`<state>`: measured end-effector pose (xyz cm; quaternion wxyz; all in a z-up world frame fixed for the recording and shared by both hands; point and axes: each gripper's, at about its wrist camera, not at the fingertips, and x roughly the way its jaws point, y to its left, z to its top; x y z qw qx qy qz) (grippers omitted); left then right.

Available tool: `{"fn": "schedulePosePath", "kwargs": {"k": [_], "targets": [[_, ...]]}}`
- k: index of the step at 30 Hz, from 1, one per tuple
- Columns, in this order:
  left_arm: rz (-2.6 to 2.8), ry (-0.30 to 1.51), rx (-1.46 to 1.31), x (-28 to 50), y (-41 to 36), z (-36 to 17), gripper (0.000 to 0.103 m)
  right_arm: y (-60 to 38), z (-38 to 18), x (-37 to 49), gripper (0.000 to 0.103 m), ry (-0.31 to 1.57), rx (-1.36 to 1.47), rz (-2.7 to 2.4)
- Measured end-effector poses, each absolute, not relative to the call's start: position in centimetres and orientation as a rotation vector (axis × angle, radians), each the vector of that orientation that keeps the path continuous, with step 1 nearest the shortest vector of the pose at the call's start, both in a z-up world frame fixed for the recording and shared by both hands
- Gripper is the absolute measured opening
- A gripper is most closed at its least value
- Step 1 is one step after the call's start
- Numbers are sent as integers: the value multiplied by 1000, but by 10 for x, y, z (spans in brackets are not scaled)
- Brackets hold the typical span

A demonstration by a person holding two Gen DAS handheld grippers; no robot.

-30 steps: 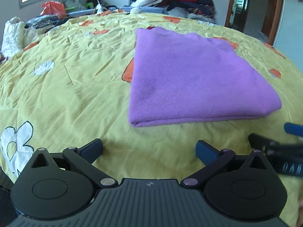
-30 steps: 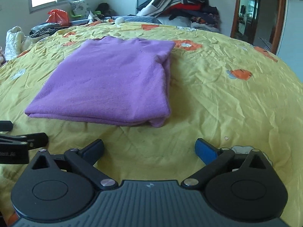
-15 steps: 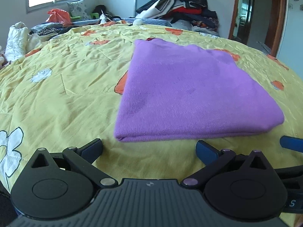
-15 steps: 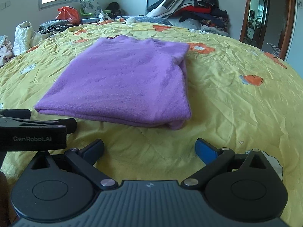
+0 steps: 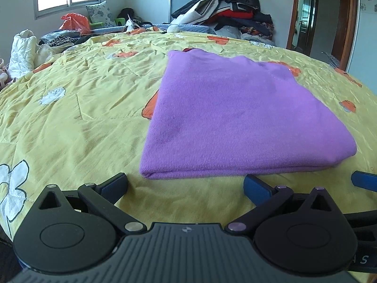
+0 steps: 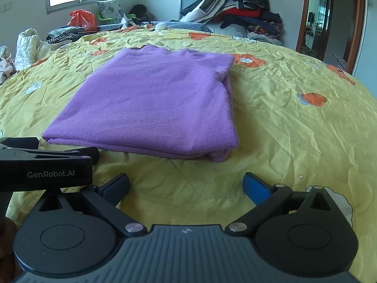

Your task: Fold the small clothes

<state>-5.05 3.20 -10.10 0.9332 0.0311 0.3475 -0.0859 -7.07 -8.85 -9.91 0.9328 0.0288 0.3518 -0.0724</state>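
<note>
A purple knit top (image 5: 240, 122) lies folded into a flat rectangle on the yellow bedspread (image 5: 70, 122); it also shows in the right wrist view (image 6: 153, 108). My left gripper (image 5: 186, 186) is open and empty, just short of the top's near folded edge. My right gripper (image 6: 186, 184) is open and empty, a little back from the top's near right corner. The left gripper's body (image 6: 44, 167) shows at the left of the right wrist view, and a blue fingertip of the right gripper (image 5: 364, 180) at the right of the left wrist view.
A pile of clothes (image 5: 226, 7) is stacked at the far side of the bed. An orange bag (image 5: 75, 21), a white bundle (image 5: 23, 52) and other items lie at the far left under a window. A wooden door frame (image 5: 346, 18) stands at the right.
Both grippers have drawn back and tilted up a little, so the top sits slightly farther off and more of the room shows. The left gripper's body now reaches further into the right wrist view.
</note>
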Motion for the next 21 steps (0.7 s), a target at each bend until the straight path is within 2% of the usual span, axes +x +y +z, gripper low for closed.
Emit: {"fn": "schedulePosePath", "kwargs": {"k": [21], "targets": [[-177, 711, 64, -50, 32, -101, 103, -84, -99, -70, 103, 720, 61, -158]]}}
